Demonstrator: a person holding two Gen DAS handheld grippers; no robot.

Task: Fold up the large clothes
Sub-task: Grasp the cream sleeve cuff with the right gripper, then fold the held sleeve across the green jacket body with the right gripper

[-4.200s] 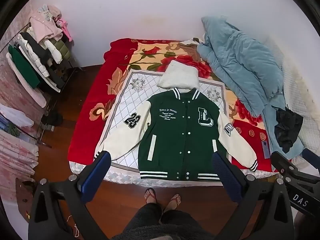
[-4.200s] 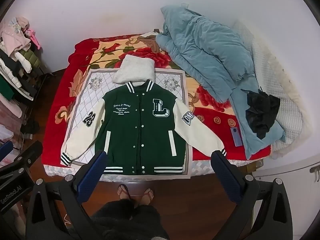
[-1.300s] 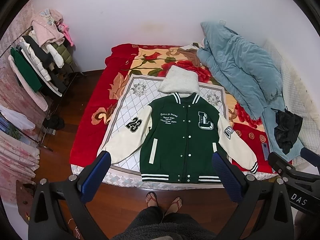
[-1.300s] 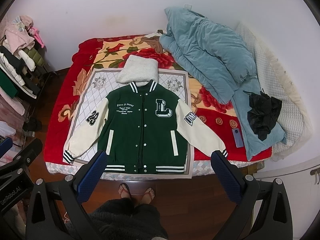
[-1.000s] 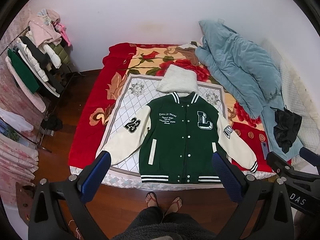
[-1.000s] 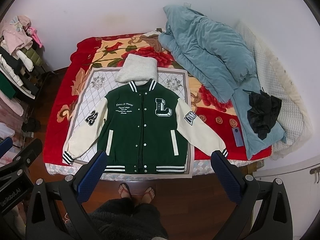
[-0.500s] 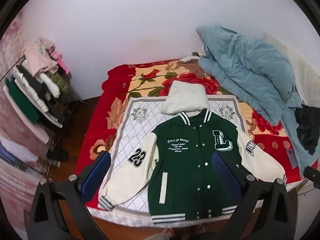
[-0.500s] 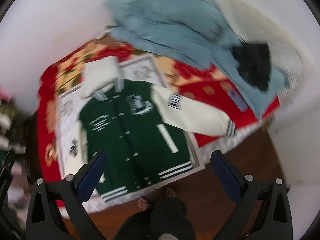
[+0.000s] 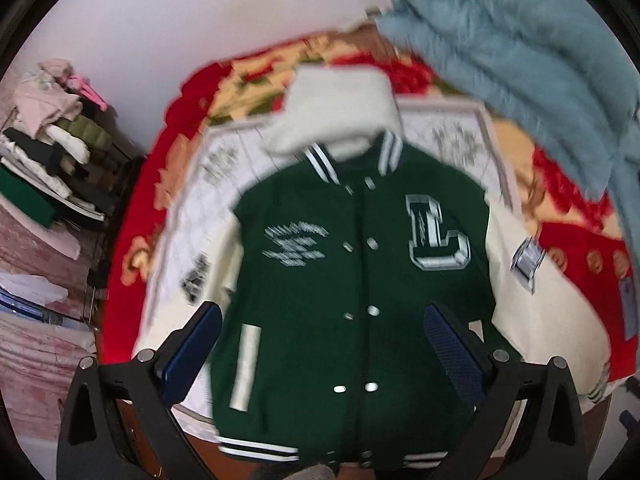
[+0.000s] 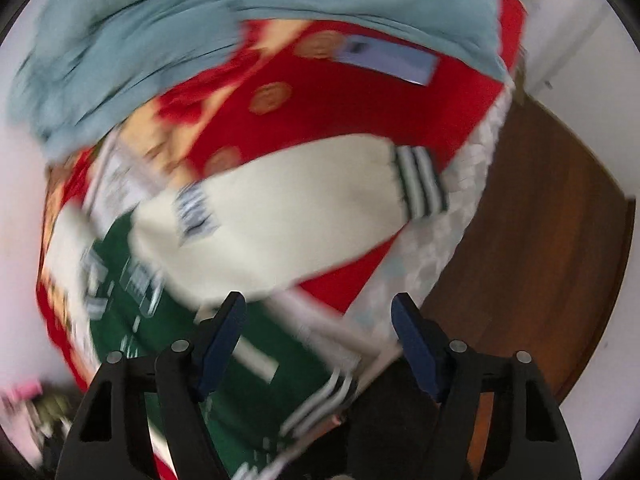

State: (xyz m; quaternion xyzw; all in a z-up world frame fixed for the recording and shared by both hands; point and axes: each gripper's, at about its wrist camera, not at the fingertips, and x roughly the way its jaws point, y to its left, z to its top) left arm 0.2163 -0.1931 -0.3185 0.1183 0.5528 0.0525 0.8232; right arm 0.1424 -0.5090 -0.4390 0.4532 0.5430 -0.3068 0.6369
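Observation:
A green varsity jacket (image 9: 352, 280) with cream sleeves and a white hood (image 9: 340, 108) lies flat, face up, on the bed. My left gripper (image 9: 320, 340) is open and empty above the jacket's lower front. In the right wrist view the jacket's cream right sleeve (image 10: 280, 216) with its striped cuff (image 10: 420, 188) lies across the red blanket. My right gripper (image 10: 320, 332) is open and empty, hovering near the sleeve and the green hem (image 10: 248, 400). Both views are motion blurred.
A red floral blanket (image 9: 132, 264) covers the bed. A blue-grey duvet (image 9: 520, 52) is piled at the right (image 10: 120, 40). A phone (image 10: 384, 58) lies on the blanket. A clothes rack (image 9: 48, 160) stands left. Wooden floor (image 10: 540, 272) borders the bed.
Both grippers have moved down and forward toward the bed. The left now hangs close over the jacket front. The right has swung right and tilted toward the right sleeve.

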